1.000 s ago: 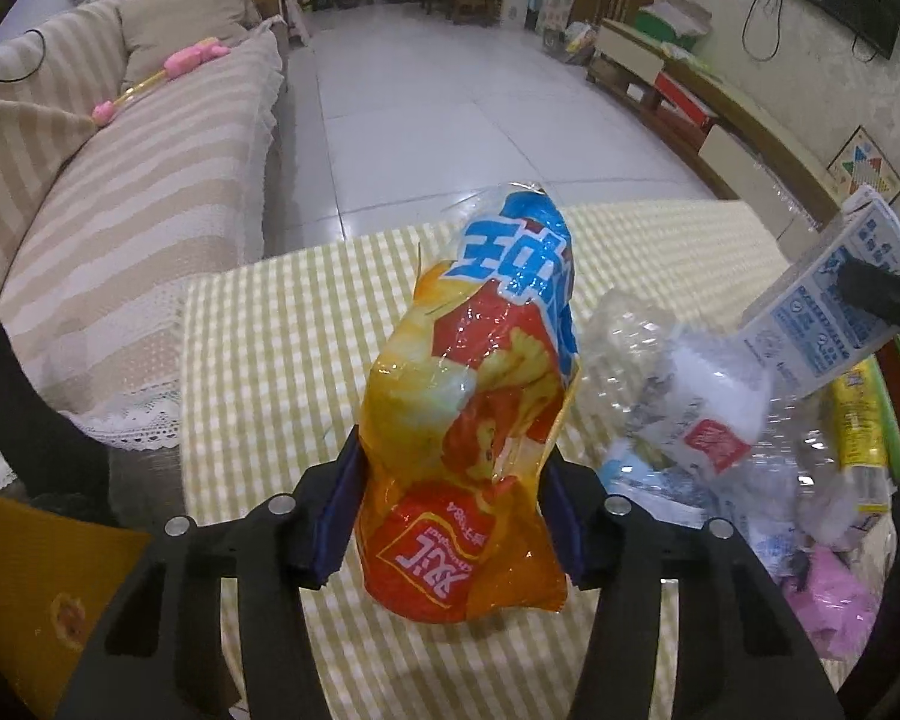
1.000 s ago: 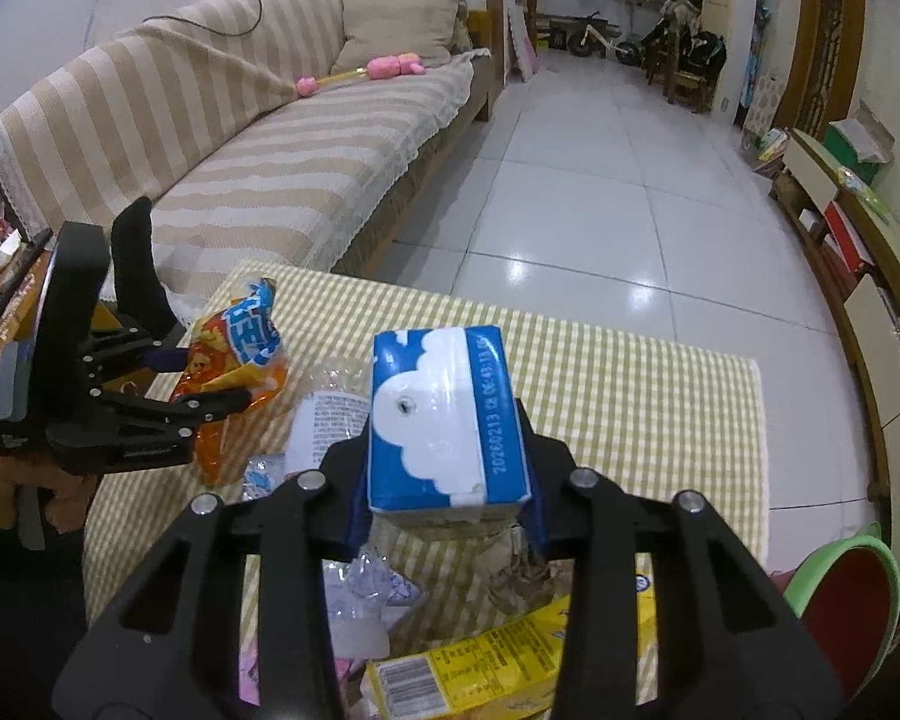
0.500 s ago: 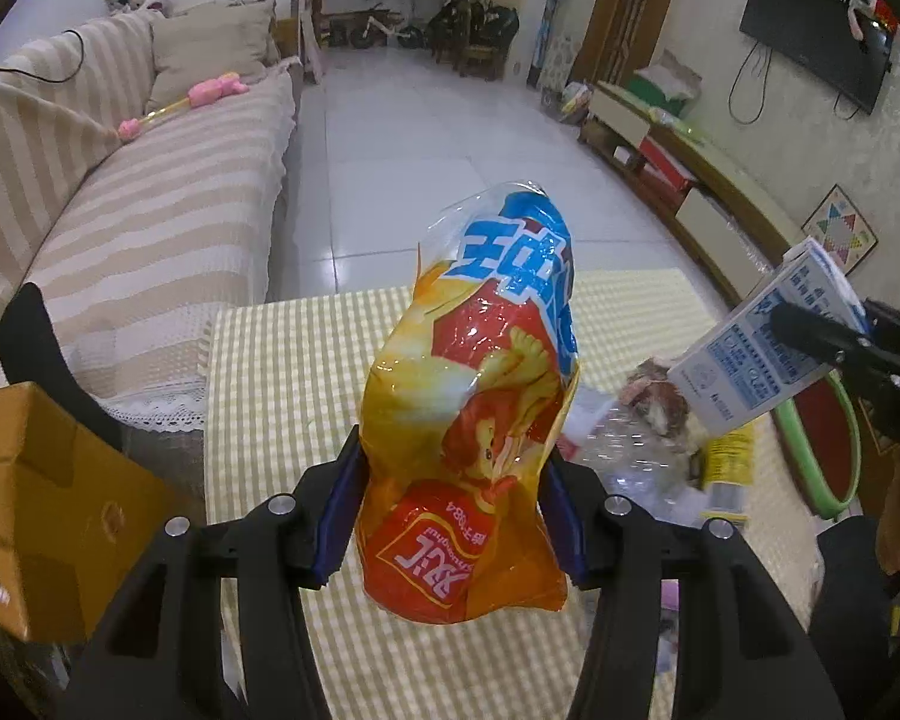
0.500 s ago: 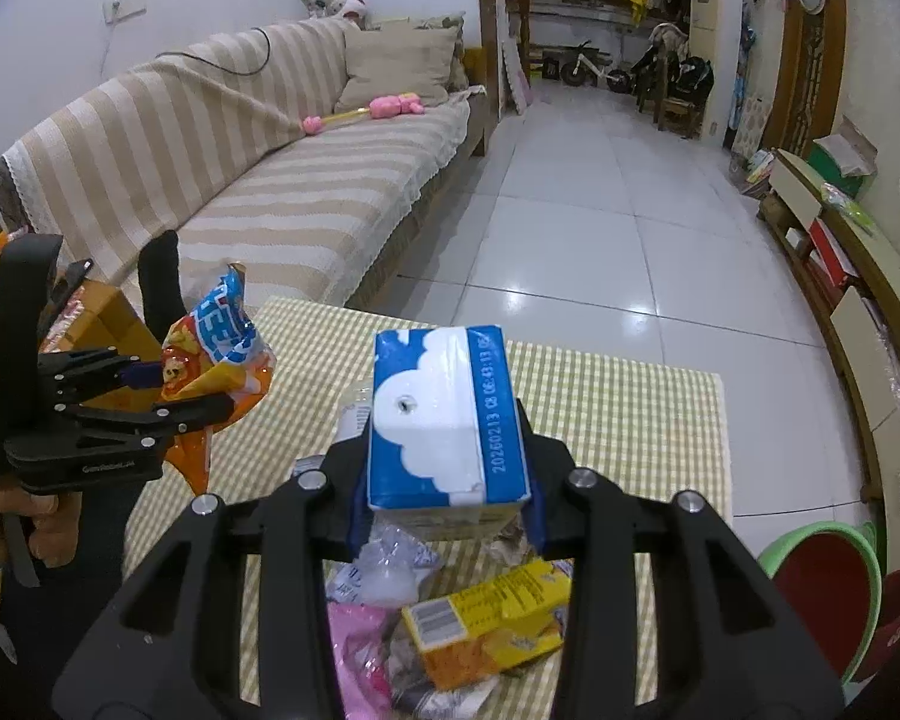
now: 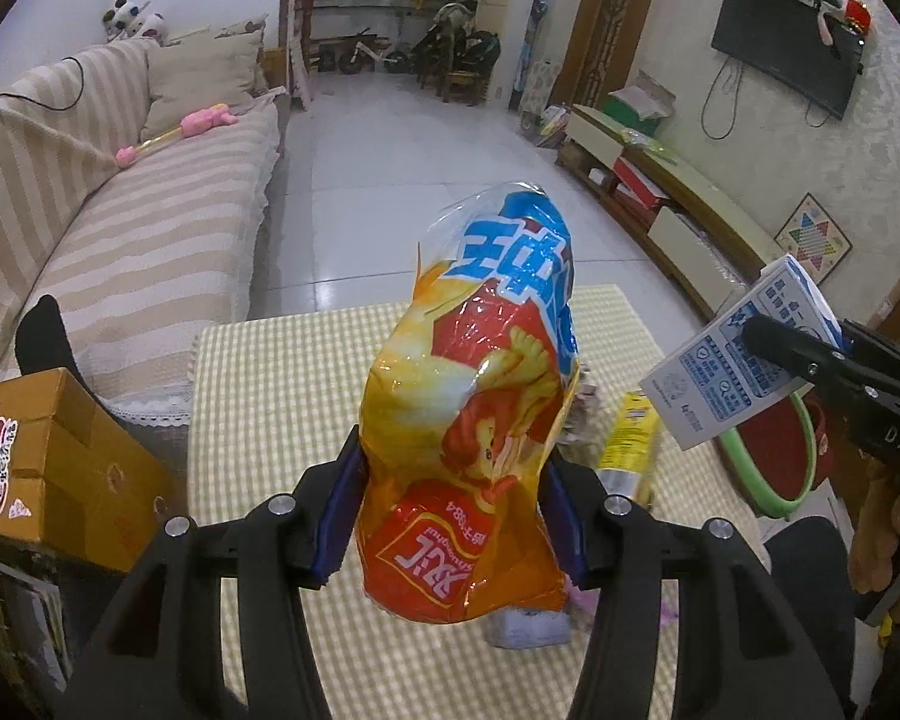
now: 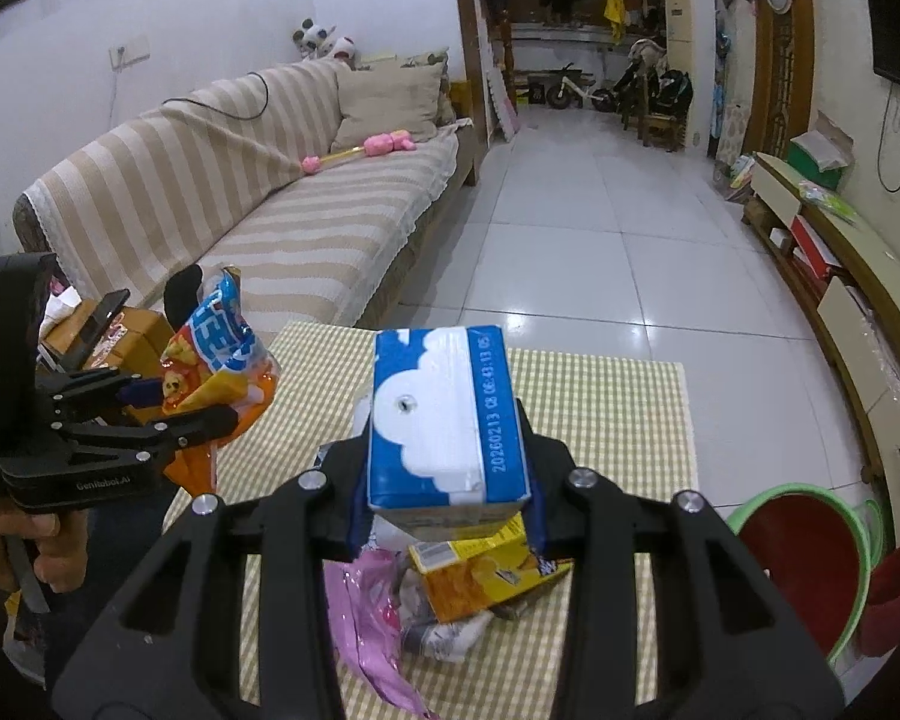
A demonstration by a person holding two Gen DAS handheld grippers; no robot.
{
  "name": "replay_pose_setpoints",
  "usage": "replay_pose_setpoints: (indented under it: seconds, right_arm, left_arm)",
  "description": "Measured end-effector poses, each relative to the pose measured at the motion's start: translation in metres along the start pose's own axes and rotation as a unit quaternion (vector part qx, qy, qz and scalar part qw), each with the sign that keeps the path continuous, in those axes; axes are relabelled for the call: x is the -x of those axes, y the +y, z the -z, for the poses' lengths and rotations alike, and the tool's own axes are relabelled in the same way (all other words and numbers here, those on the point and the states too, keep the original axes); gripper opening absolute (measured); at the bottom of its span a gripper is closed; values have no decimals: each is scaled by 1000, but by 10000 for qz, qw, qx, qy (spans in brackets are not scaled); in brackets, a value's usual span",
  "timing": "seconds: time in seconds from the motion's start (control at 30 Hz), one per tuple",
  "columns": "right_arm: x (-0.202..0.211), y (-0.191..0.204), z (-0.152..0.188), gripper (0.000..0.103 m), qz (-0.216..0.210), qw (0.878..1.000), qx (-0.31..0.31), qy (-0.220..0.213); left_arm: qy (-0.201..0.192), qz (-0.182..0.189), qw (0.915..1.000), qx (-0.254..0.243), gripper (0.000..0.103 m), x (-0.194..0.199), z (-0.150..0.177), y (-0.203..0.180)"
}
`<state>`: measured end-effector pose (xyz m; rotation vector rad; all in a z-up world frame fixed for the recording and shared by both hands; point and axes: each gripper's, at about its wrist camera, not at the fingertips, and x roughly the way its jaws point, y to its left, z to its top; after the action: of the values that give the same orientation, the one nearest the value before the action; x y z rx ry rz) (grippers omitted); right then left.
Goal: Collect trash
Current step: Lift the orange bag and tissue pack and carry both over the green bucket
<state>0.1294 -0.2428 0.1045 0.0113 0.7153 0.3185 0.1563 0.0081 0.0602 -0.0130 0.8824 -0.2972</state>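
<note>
My left gripper (image 5: 450,516) is shut on an orange, red and blue snack bag (image 5: 480,408) and holds it upright above the checked table (image 5: 282,396). It also shows in the right wrist view (image 6: 150,414), with the snack bag (image 6: 222,360) at the left. My right gripper (image 6: 447,516) is shut on a blue and white milk carton (image 6: 444,420), held above a trash heap. The carton (image 5: 738,366) shows at the right in the left wrist view. On the table lie a yellow box (image 6: 486,576), a pink wrapper (image 6: 366,606) and crumpled plastic (image 6: 444,630).
A green-rimmed red bin (image 6: 810,564) stands on the floor right of the table, with a red bucket (image 6: 894,594) beside it. A striped sofa (image 6: 282,222) runs along the left. A cardboard box (image 5: 60,462) sits left of the table. A low TV cabinet (image 6: 858,300) lines the right wall.
Both grippers have risen and pulled back from the table with their loads still held. The trash heap now lies lower and closer to the table's near edge in both views.
</note>
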Motion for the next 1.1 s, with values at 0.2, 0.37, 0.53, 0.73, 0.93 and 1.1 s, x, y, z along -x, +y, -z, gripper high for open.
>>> replay_pose_setpoints:
  seconds: [0.2,0.37,0.53,0.73,0.93,1.1]
  right_arm:
    - [18,-13,3,37,76,9998,-135,-117]
    - [31,-29,8,37,194,9992,-285,-195]
    - [43,-54,15,37,367,9981,-440,-242]
    - [64,-100,28,37,703,9944,-727,-294]
    - [80,-148,45,37,1055,9886,-1035,-273]
    - [89,-185,59,37,1309,9831,-1259,-211]
  left_arm:
    - [-60,112,9999,-76,51,6,-2,-19]
    - [-75,190,9996,-193,51,7,-5,-39]
    - [-70,352,9988,-334,51,0,-13,-64]
    - [-21,693,9962,-534,51,-14,-19,-111]
    - [22,1076,9911,-779,51,-30,-25,-161]
    - [107,1399,9852,-984,51,-46,-29,-204]
